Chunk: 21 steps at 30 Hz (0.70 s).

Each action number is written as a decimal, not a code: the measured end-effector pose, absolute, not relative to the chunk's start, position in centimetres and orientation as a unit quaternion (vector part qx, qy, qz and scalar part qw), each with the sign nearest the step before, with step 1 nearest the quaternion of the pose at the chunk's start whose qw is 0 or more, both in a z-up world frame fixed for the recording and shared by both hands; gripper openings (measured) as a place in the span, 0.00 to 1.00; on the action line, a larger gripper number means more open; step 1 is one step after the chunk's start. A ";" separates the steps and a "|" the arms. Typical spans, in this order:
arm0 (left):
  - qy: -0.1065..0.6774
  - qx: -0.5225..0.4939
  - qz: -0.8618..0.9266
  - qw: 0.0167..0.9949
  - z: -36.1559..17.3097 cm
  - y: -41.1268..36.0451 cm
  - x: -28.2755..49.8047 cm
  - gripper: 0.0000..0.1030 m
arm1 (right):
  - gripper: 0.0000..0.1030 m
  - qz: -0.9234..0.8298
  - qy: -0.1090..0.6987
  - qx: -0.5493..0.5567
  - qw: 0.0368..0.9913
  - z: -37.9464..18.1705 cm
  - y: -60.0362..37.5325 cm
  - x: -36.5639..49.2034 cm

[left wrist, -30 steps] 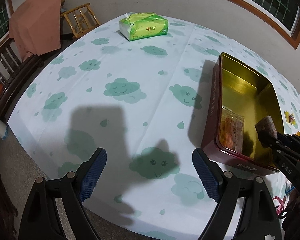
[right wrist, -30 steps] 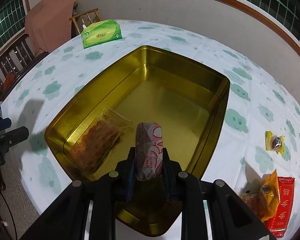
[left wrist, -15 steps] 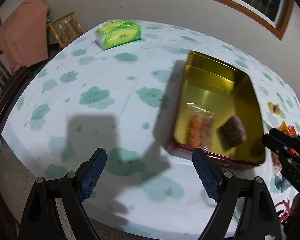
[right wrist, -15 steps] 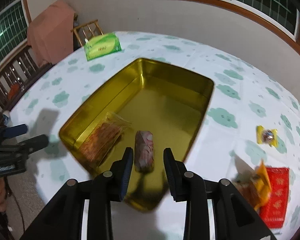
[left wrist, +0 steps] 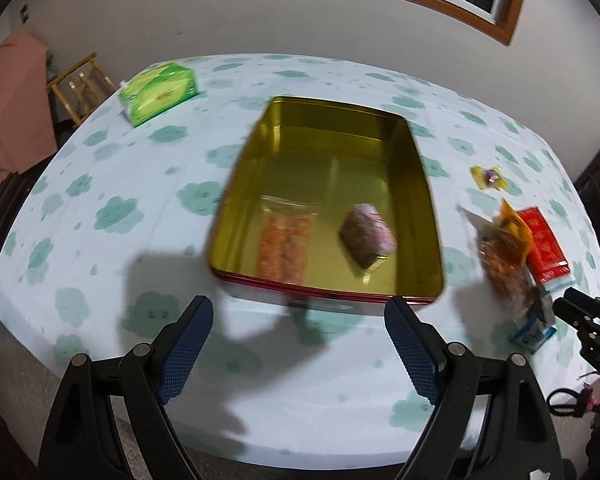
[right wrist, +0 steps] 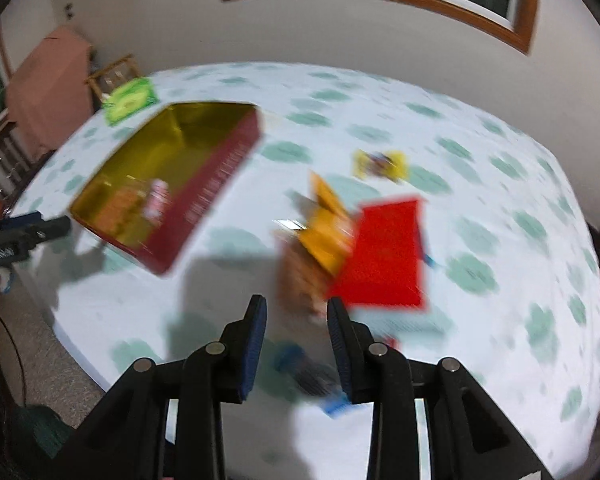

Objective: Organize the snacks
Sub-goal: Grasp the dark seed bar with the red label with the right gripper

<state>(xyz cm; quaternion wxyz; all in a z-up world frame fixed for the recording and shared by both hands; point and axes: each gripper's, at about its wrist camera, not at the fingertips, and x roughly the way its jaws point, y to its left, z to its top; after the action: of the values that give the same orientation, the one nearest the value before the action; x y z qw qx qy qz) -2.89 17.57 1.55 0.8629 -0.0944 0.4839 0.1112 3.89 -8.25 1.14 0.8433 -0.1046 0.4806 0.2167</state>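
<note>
An open gold tin (left wrist: 340, 148) with a red outer wall (right wrist: 216, 184) sits mid-table. Inside lie an orange snack packet (left wrist: 284, 244) and a pink-wrapped snack (left wrist: 368, 236). My left gripper (left wrist: 300, 316) hangs open and empty above the table's near edge, in front of the tin. To the tin's right, loose snacks lie on the cloth: an orange-brown bag (right wrist: 320, 236), a red packet (right wrist: 384, 256), a small yellow candy (right wrist: 380, 164) and a blue packet (right wrist: 312, 372). My right gripper (right wrist: 296, 308) hovers over them, its jaws a narrow gap apart with nothing between.
The round table (left wrist: 120, 184) wears a white cloth with green clouds. A green tissue pack (left wrist: 160, 92) lies at its far left. A wooden chair (left wrist: 80, 84) and a pink cloth (left wrist: 8, 104) stand beyond the table, under a windowed wall.
My right gripper let go of the pink-wrapped snack, which now lies in the tin, and swung right over the loose snacks. My left gripper shifted right, so the tin sits centred in its view.
</note>
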 end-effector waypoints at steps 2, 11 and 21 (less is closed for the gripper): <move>0.485 -0.091 0.100 0.864 1.6 16.6 -2.8 0.83 | 0.31 0.201 0.490 -0.102 0.842 0.6 -9.9 3.8; 0.495 -0.065 0.060 0.865 1.1 12.5 -2.7 0.83 | 0.31 0.176 0.523 -0.083 0.830 -1.9 -11.7 5.1; 0.508 -0.048 0.037 0.859 0.1 10.1 -2.4 0.83 | 0.42 0.161 0.539 -0.092 0.822 -3.8 -11.6 6.5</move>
<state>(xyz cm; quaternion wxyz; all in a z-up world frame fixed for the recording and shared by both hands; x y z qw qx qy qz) -2.44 10.05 0.08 0.8590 -0.0483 0.5084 0.0368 6.51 -11.57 -3.81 0.8216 -0.0919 0.5390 0.1613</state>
